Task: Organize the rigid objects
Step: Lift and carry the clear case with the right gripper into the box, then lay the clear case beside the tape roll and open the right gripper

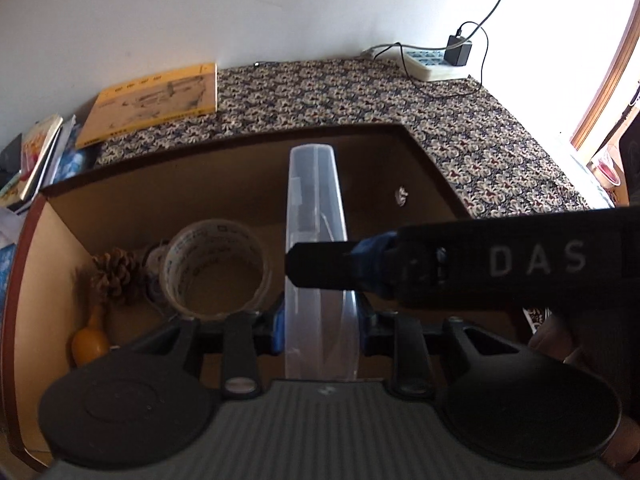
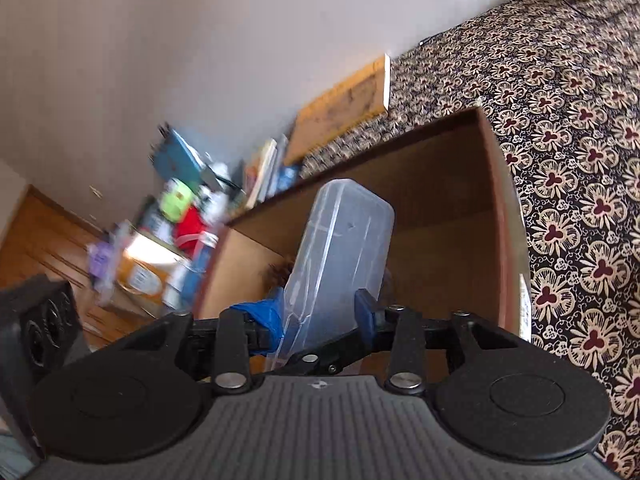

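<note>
Case [image 1: 316, 216] hangs over the open box [image 1: 224, 152], both my left tool [image 1: 319, 316] and right tool [image 2: 320, 312] clamped on it; tape [image 1: 216, 268] and pinecone [image 1: 116, 272] already lie inside, so lowering remains.

Clear plastic case [image 1: 316, 240] (long, closed) held edgewise over open drawer [image 1: 160, 196].

A plain white wall [image 1: 200, 8] rises ahead of the gripper. Below it lies a dark floral cloth [image 1: 460, 128]. Bright daylight floods in from a wood-framed window [image 1: 612, 64] to the right. Wooden floor [image 2: 44, 236] shows far left in the right wrist view.
</note>
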